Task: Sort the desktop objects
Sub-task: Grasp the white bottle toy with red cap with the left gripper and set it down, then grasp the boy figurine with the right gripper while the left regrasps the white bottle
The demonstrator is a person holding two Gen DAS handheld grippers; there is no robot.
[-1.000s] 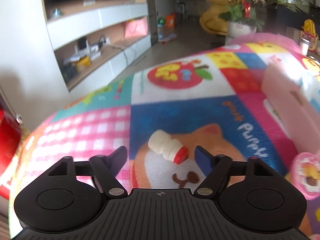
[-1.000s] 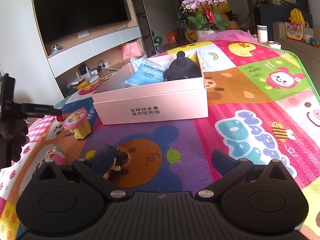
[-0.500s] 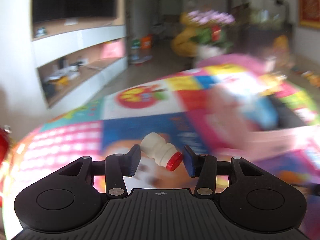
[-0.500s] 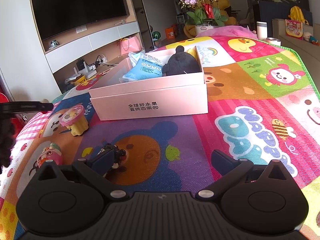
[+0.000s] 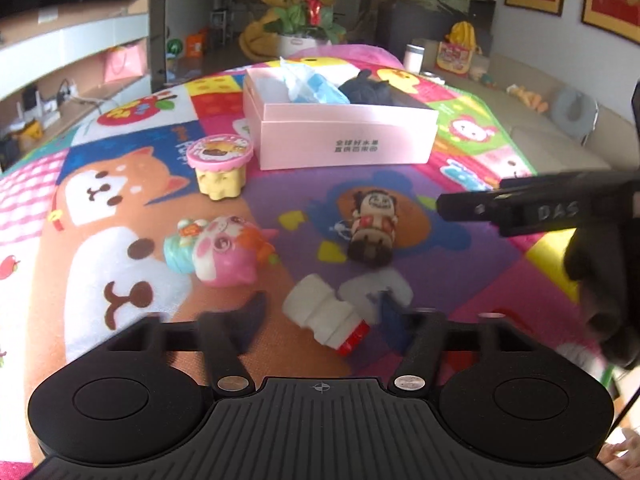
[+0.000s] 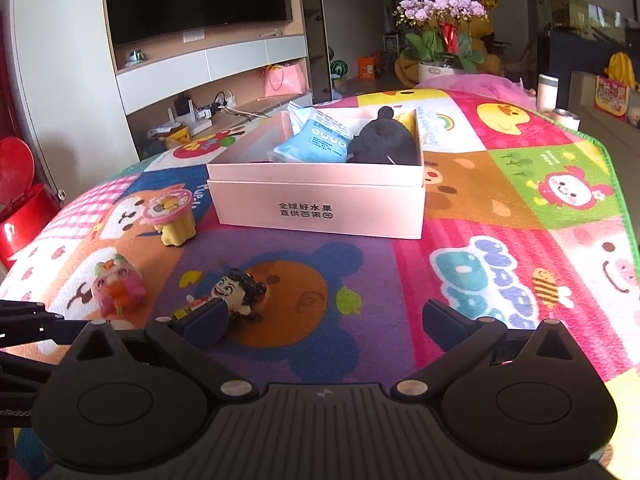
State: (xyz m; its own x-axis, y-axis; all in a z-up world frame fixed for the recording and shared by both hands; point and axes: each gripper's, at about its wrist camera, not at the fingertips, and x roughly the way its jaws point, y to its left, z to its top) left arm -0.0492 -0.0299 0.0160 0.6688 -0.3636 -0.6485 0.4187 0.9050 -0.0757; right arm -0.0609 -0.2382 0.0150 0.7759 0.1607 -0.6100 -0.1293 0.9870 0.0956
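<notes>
Two hand-held grippers over a patterned mat on the bench (image 5: 132,208). Left hand-held gripper (image 5: 320,320) opening, blurred fingers spreading, with the small white bottle (image 5: 320,316) lying between them, red cap toward the near right; pads apparently not pressing it. Right hand-held gripper (image 6: 324,320) spread wide and empty, left finger just in front of the dark-haired figurine (image 6: 236,292).

Likely light, stiff plastic, smooth and ribbed, so apt to roll or squirt out sideways; best pinched across the waist of the body, not the cap. Looks sturdy rather than fragile.

Farther off: pink squishy toy (image 5: 224,252) at left, yellow cup with pink lid (image 5: 220,164) beyond it, pink box (image 5: 344,132) at the far middle already holding a blue packet (image 6: 312,142) and a dark plush (image 6: 380,142).

Hard to tell: whether the bottle rests on the mat or hangs just above it, given the motion blur. Bottle's near end cut off by the gripper body; not visible in the right wrist view. Box floor mostly hidden behind its wall.
</notes>
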